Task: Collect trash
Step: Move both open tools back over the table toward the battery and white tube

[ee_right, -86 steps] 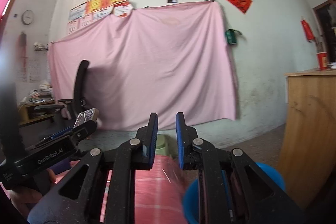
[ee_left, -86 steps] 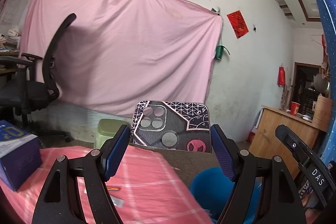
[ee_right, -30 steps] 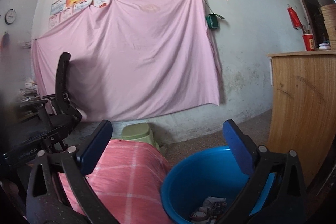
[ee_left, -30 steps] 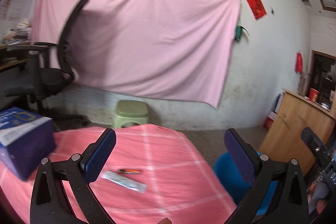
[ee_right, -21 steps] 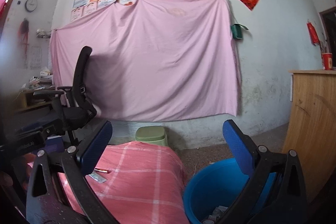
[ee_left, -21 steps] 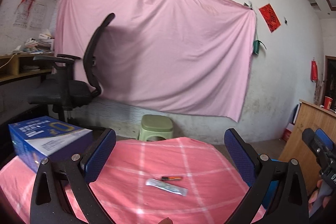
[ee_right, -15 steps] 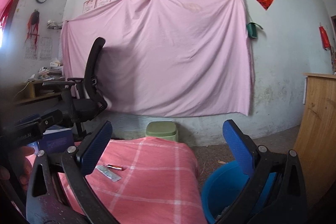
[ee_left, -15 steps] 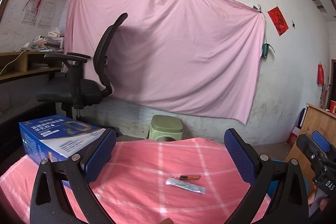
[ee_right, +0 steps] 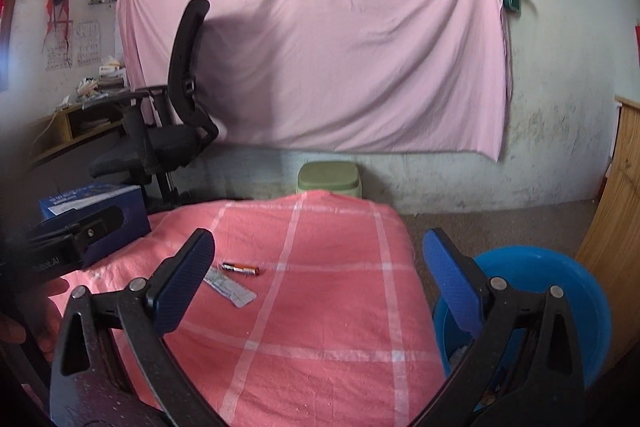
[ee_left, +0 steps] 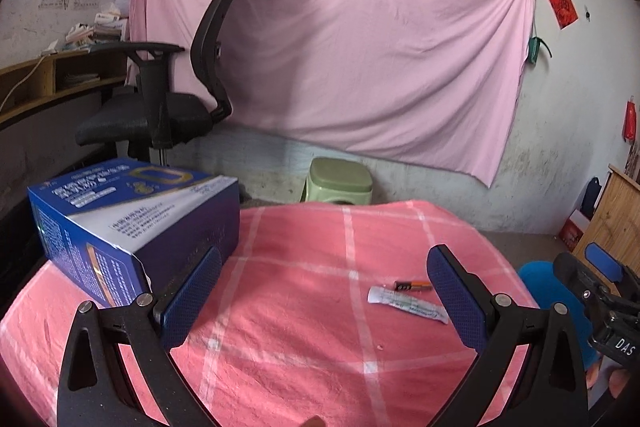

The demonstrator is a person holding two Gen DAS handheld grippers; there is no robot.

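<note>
A flat white wrapper (ee_left: 406, 305) and a small orange-and-black battery (ee_left: 412, 285) lie on the pink checked tablecloth (ee_left: 304, 307). Both also show in the right wrist view: the wrapper (ee_right: 230, 289) and the battery (ee_right: 241, 269). A blue bin (ee_right: 536, 291) stands on the floor right of the table, with some scraps inside. My left gripper (ee_left: 324, 301) is open and empty above the cloth, the wrapper by its right finger. My right gripper (ee_right: 318, 281) is open and empty, the wrapper by its left finger.
A blue carton (ee_left: 132, 223) lies at the table's left. A black office chair (ee_left: 168, 107) and a green stool (ee_left: 340, 179) stand behind the table before a pink wall sheet. A wooden cabinet (ee_right: 616, 211) is at right.
The left gripper let go of the phone case it held and opened; the right gripper opened too. Both swung left from the bin toward the table, now showing the wrapper and battery.
</note>
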